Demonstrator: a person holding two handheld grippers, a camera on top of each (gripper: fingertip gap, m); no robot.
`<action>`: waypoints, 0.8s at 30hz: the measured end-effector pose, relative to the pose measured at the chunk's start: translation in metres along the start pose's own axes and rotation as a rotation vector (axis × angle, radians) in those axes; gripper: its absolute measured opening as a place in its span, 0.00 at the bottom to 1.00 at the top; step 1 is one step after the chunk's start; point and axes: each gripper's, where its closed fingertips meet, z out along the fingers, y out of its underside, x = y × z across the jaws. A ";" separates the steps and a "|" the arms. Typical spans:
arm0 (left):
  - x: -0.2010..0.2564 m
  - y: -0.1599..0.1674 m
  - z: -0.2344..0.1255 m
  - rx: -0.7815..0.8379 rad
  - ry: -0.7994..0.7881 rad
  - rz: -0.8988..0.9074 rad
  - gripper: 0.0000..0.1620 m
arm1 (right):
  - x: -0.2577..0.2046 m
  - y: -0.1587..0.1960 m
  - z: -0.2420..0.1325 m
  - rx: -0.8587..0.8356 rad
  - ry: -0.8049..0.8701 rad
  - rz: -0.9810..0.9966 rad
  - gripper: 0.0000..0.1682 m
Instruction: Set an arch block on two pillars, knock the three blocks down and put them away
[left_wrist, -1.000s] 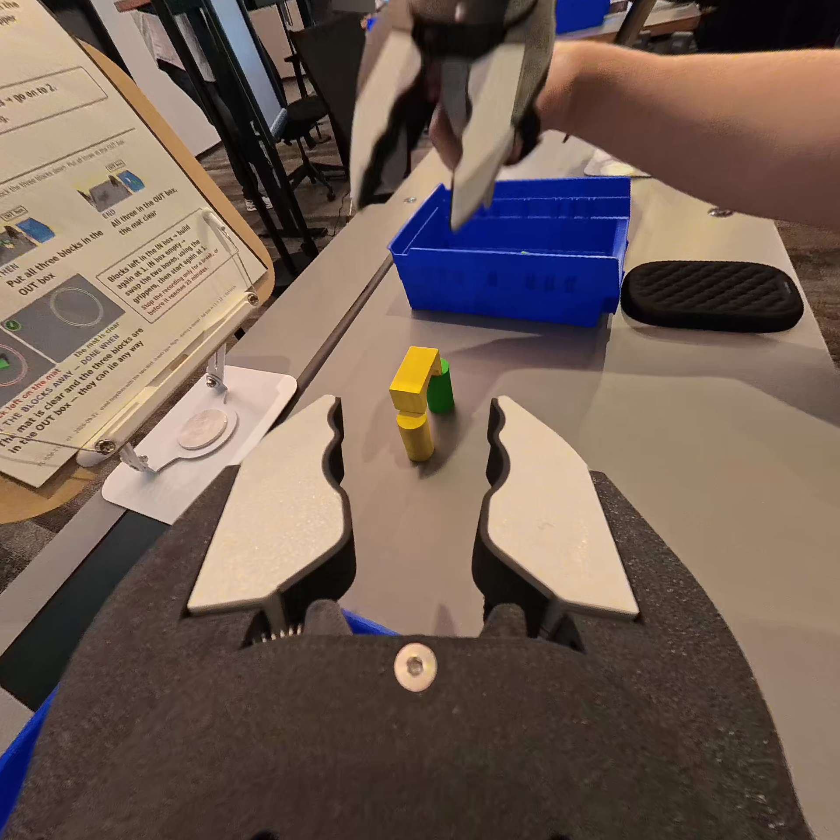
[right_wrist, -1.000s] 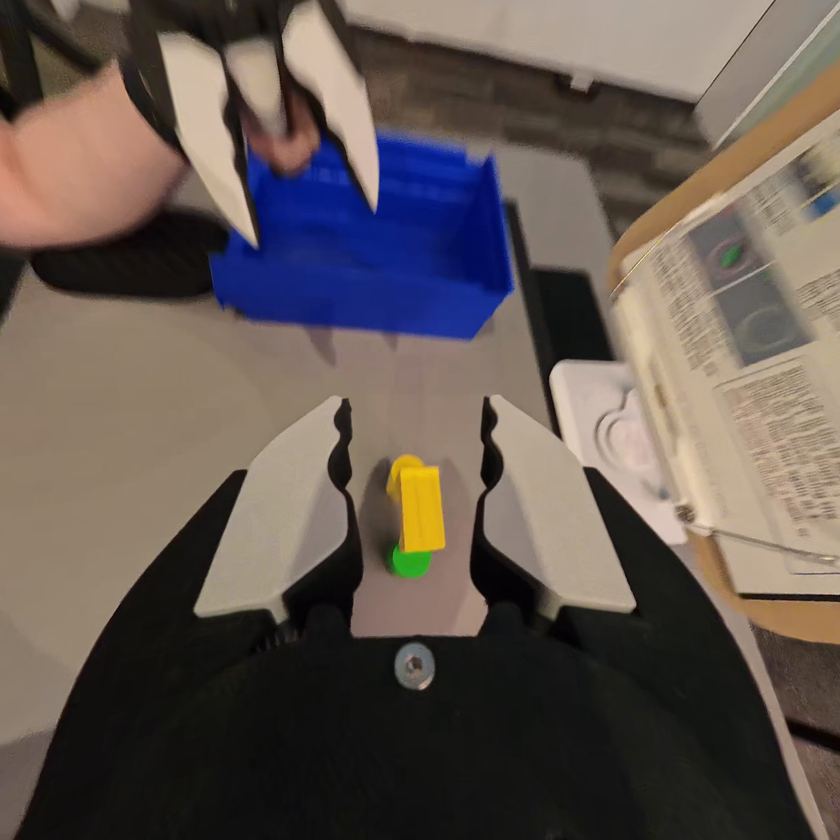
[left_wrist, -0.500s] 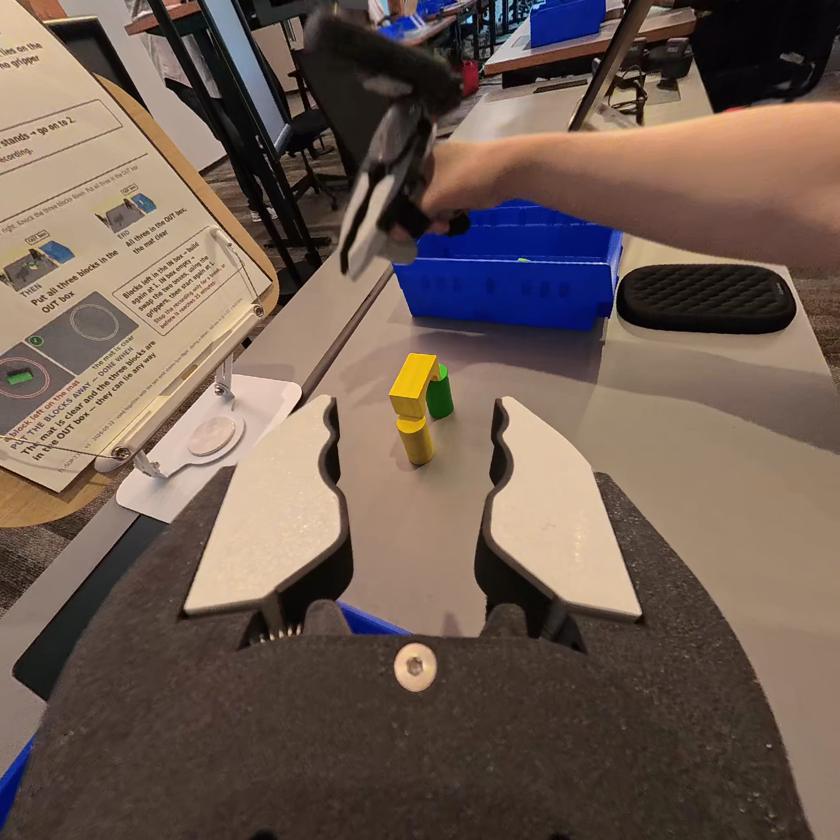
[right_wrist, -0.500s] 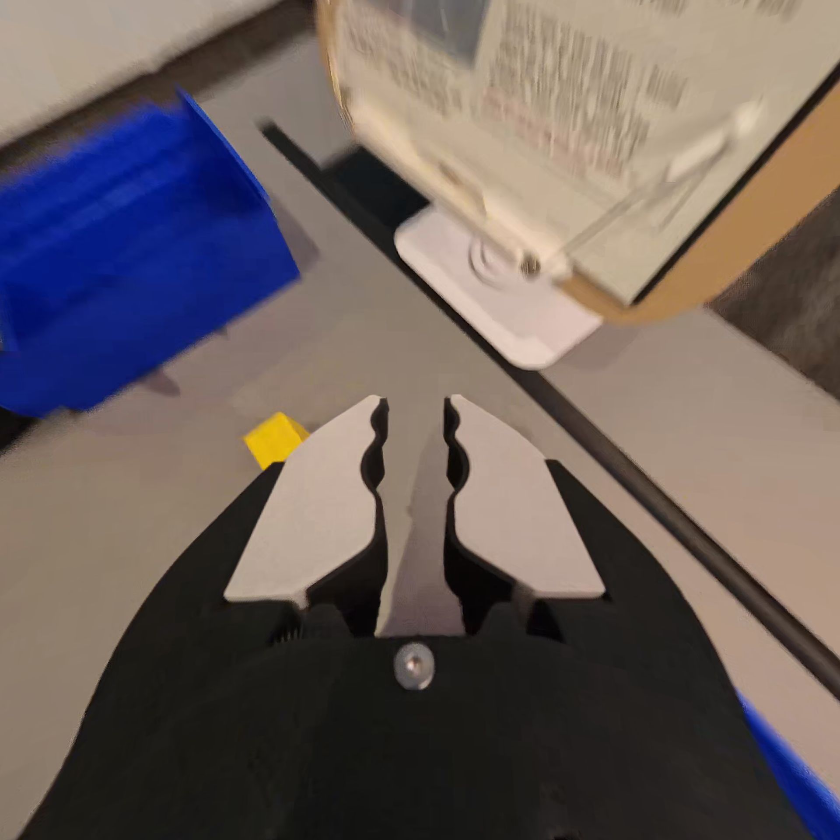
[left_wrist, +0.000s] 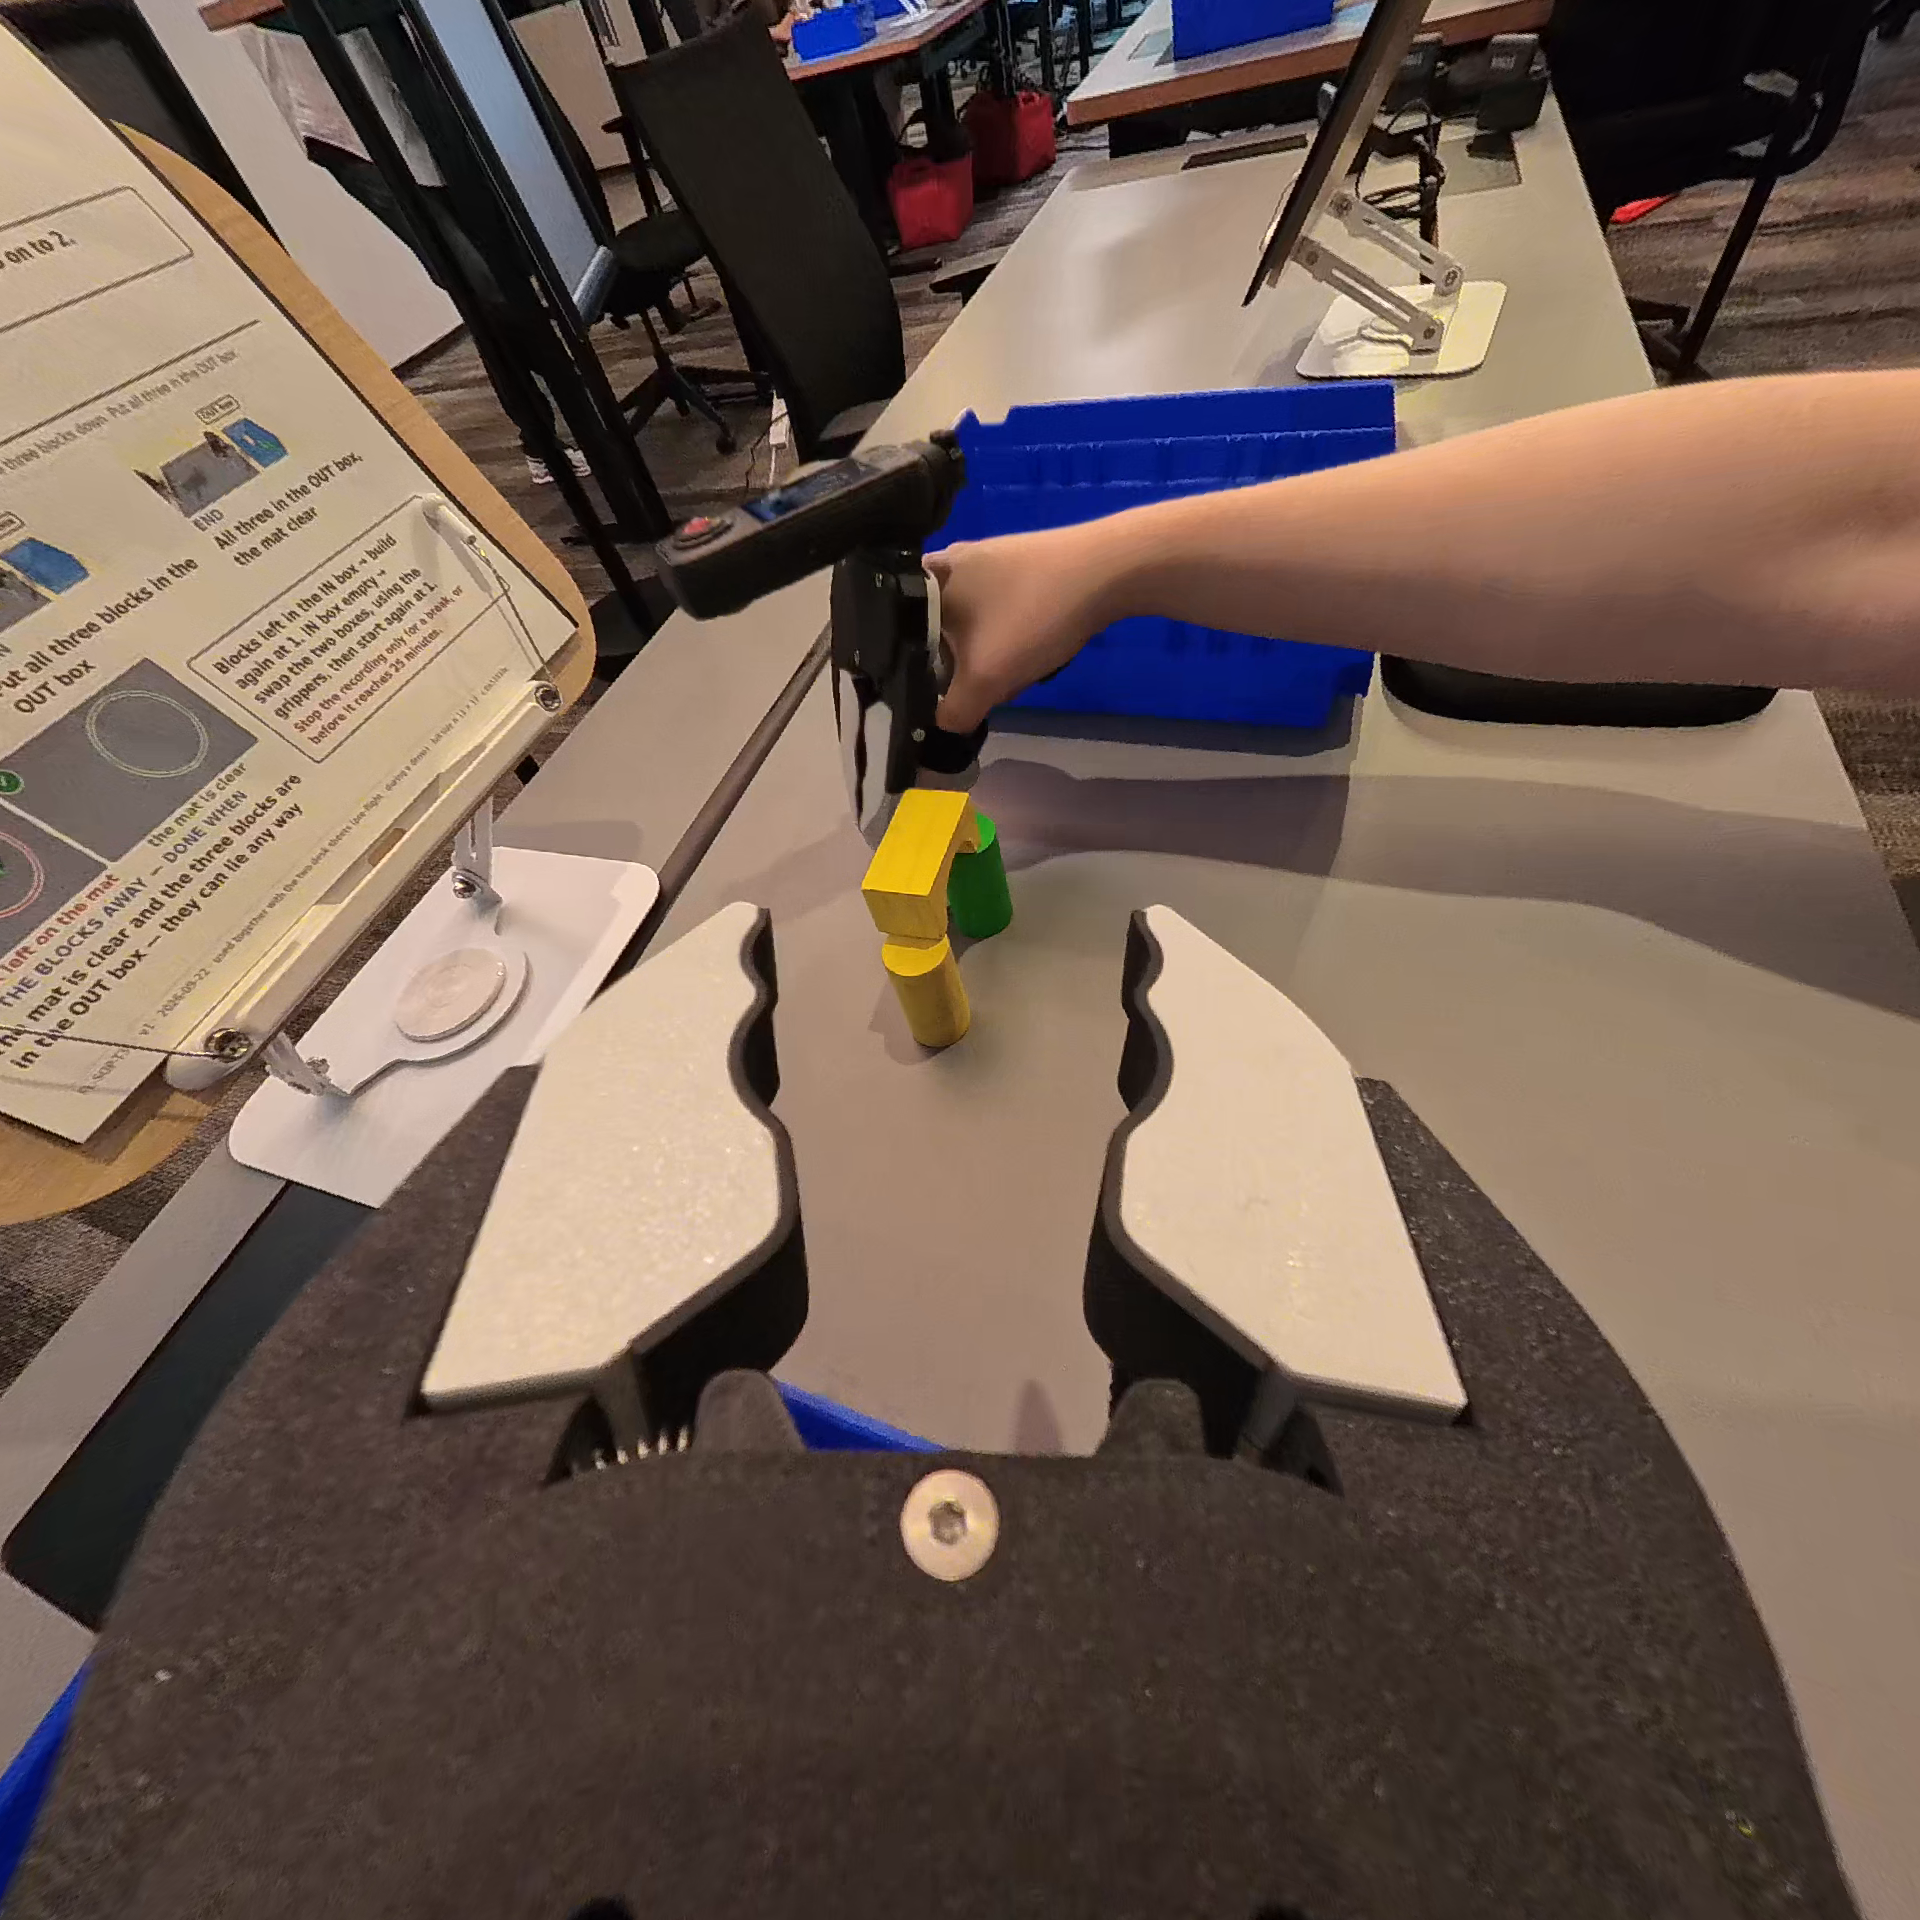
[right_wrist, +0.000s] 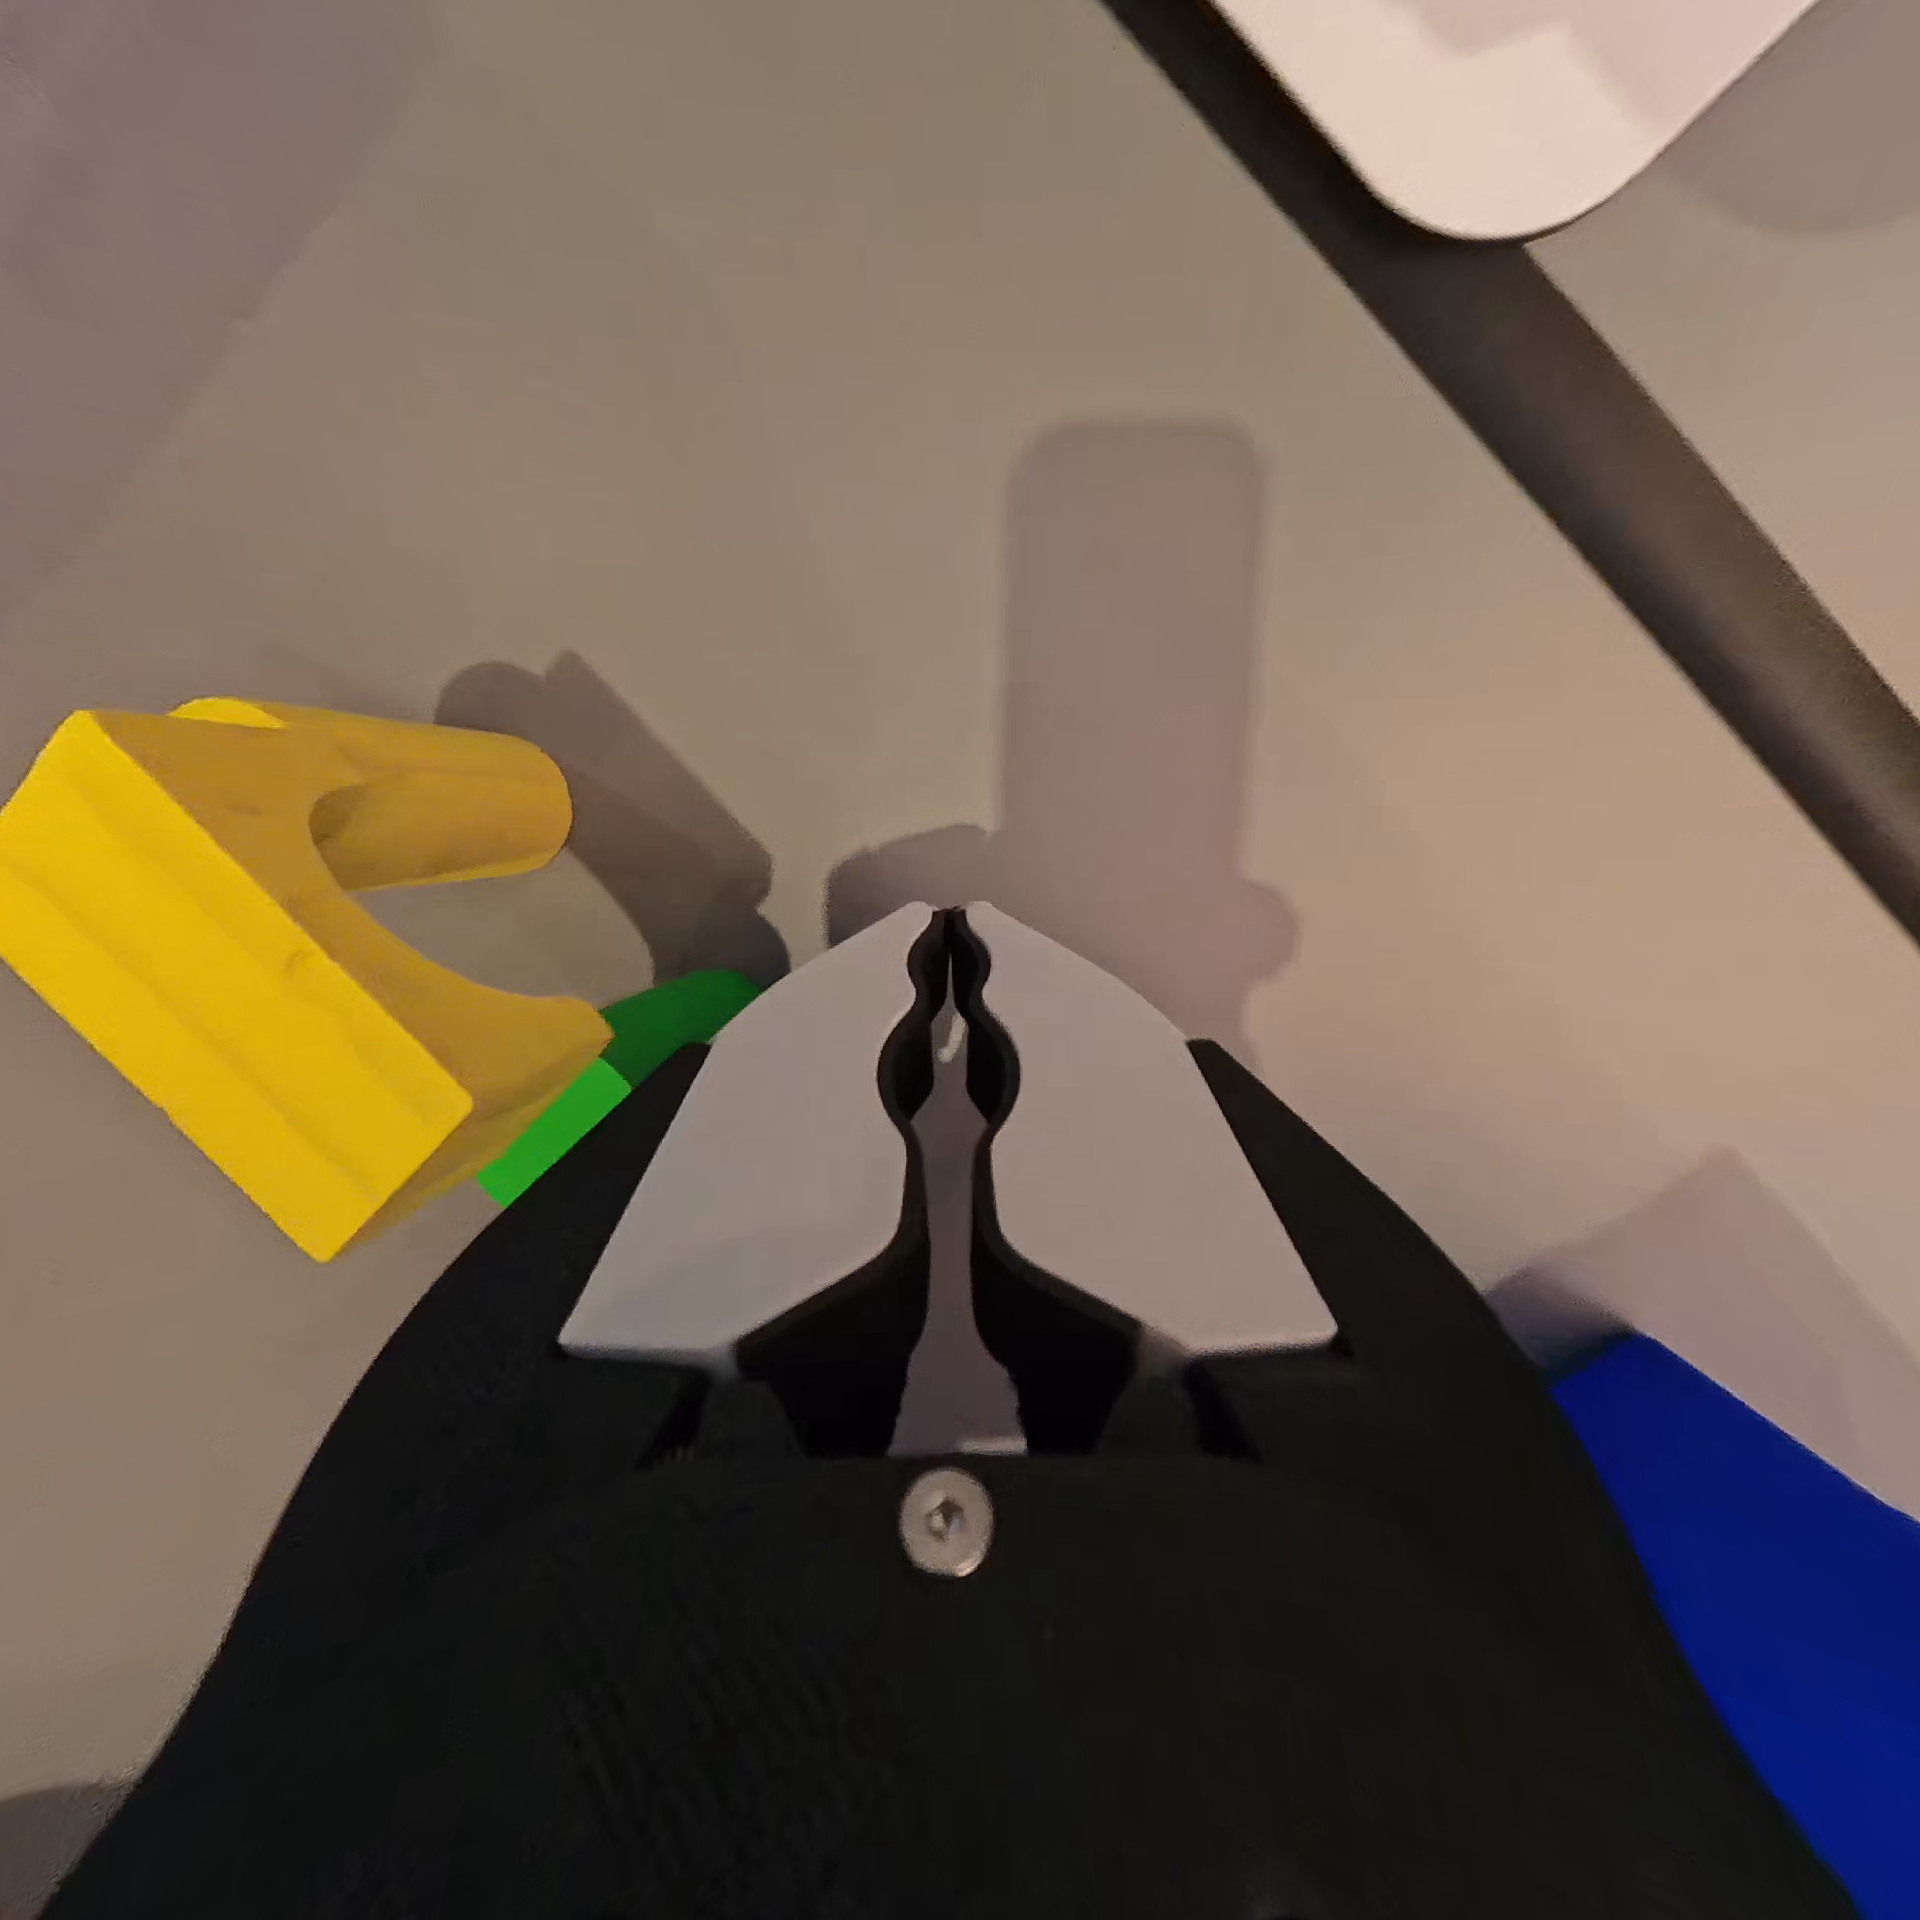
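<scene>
Arch block: the yellow arch (left_wrist: 916, 858) sits across the yellow pillar (left_wrist: 928, 987) and the green pillar (left_wrist: 980, 879), in front of the far blue bin (left_wrist: 1164, 561); the build looks complete and all three are standing.
Right gripper: a second ago your right gripper (right_wrist: 948, 914) hung high over the arch with its fingers apart; it has since dropped to block height, just beside the arch on the side towards the instruction board (left_wrist: 187, 582), fingers pressed together on nothing (a pushing tool, not a grasp).
Contact: from the left wrist view its tip looks very close to the arch; you cannot tell whether it touches yet.
Left gripper: your left gripper (left_wrist: 945, 945) stays back from the arch, fingers spread wide, empty.
Meaning: you have probably moved on to the knock-down step.
Next: a sideways sweep away from the board should topple all three.
Risk: the round pillars may roll across the grey table (left_wrist: 1455, 1039), so keep the push short.
</scene>
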 end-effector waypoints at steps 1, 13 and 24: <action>0.000 0.000 0.000 -0.002 0.002 -0.001 0.39 | -0.005 0.000 0.003 0.003 -0.020 -0.008 0.01; 0.002 0.003 0.004 -0.031 -0.002 0.004 0.39 | -0.145 -0.054 -0.050 0.104 -0.206 -0.349 0.00; 0.002 0.021 -0.004 -0.199 -0.074 0.081 0.41 | -0.145 -0.020 -0.083 0.215 0.026 -0.278 0.30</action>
